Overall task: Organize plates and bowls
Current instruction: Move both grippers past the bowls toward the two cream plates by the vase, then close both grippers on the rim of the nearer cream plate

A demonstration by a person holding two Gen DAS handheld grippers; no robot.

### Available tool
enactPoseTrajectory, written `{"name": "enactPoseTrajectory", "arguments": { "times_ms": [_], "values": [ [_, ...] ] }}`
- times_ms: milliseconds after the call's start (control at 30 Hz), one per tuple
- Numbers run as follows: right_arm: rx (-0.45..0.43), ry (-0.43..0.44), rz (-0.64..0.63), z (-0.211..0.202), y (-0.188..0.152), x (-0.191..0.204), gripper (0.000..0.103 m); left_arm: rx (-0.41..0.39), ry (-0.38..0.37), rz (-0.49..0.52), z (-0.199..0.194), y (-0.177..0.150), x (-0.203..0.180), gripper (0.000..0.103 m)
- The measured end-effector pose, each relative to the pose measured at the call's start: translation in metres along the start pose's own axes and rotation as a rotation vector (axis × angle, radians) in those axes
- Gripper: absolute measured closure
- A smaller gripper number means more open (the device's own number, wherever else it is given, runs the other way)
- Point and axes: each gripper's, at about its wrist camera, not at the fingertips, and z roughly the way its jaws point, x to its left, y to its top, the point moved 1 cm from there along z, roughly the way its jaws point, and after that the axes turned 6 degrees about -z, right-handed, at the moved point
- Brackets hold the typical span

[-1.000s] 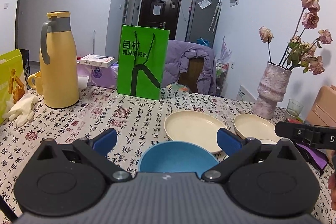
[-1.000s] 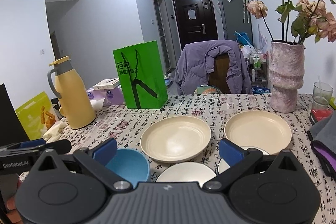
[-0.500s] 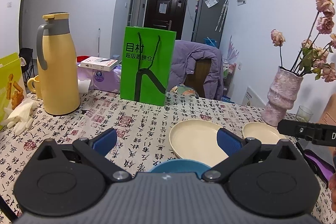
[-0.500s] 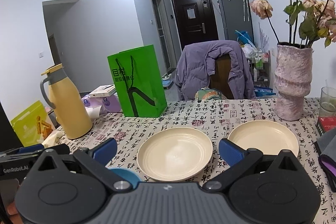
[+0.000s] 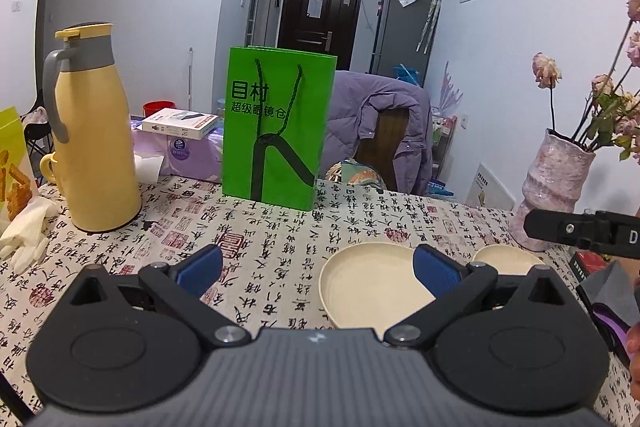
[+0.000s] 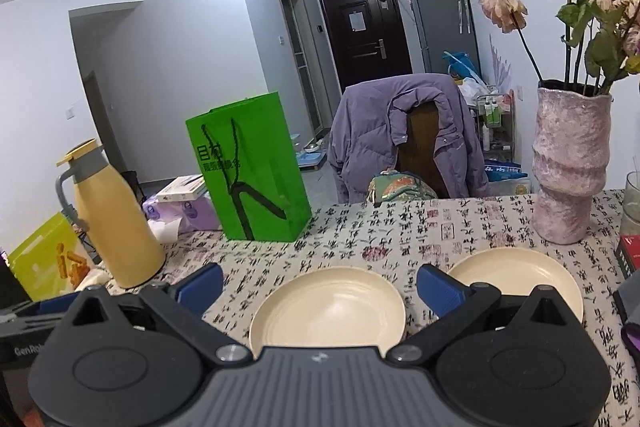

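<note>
Two cream plates lie on the patterned tablecloth. In the left wrist view the nearer cream plate [image 5: 368,287] shows just right of centre, with the second cream plate [image 5: 506,255] behind my right finger. My left gripper [image 5: 318,269] is open and empty above the cloth. The right wrist view shows the nearer plate [image 6: 328,307] between the fingers of my right gripper [image 6: 320,287], which is open and holds nothing; the far plate [image 6: 516,277] lies to its right. No bowl is visible now; the gripper bodies hide the near table.
A yellow thermos [image 5: 94,131], a green paper bag [image 5: 276,131] and a pink vase of dried flowers [image 6: 572,163] stand on the table. White gloves [image 5: 24,231] lie at left. The other gripper [image 5: 580,231] sticks in from the right. A chair with a purple jacket [image 6: 404,135] stands behind.
Both grippers have lifted and tilted up. The blue bowl and the white bowls near the front edge have dropped out of sight below the gripper bodies. Both stay open.
</note>
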Motion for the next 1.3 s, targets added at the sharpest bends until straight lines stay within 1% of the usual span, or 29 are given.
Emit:
{"name": "enactPoseTrajectory", "arguments": {
  "times_ms": [267, 433, 567, 733, 800, 833, 933, 1033, 1100, 1300],
  "values": [
    [0.028, -0.002, 0.005, 0.030, 0.017, -0.003, 0.000, -0.001, 0.027, -0.026, 0.019, 0.014, -0.002, 0.000],
    [0.012, -0.011, 0.010, 0.043, 0.022, -0.008, 0.000, -0.007, 0.059, -0.050, 0.030, 0.022, -0.002, 0.000],
    [0.005, -0.013, 0.041, 0.052, 0.017, -0.019, 0.000, -0.001, 0.078, -0.062, 0.040, 0.027, -0.003, 0.000],
    [0.004, 0.008, 0.110, 0.065, 0.000, -0.040, 0.000, 0.007, 0.109, -0.043, 0.052, 0.026, -0.010, 0.000],
    [0.054, 0.018, 0.119, 0.076, -0.003, -0.046, 0.000, 0.017, 0.117, -0.044, 0.057, 0.024, -0.013, 0.000],
    [0.066, 0.010, 0.130, 0.079, -0.005, -0.049, 0.000, 0.024, 0.114, -0.046, 0.059, 0.023, -0.015, 0.000],
    [0.054, 0.009, 0.136, 0.078, -0.006, -0.053, 0.000, 0.034, 0.119, -0.044, 0.064, 0.022, -0.020, 0.000],
    [0.063, 0.014, 0.147, 0.082, -0.008, -0.057, 0.000, 0.057, 0.127, -0.052, 0.072, 0.020, -0.022, 0.000],
    [0.076, -0.004, 0.154, 0.087, -0.009, -0.060, 0.000, 0.078, 0.131, -0.051, 0.078, 0.021, -0.024, 0.000],
    [0.119, -0.053, 0.174, 0.100, -0.016, -0.074, 0.000, 0.086, 0.188, 0.004, 0.095, 0.022, -0.042, 0.000]
  ]
}}
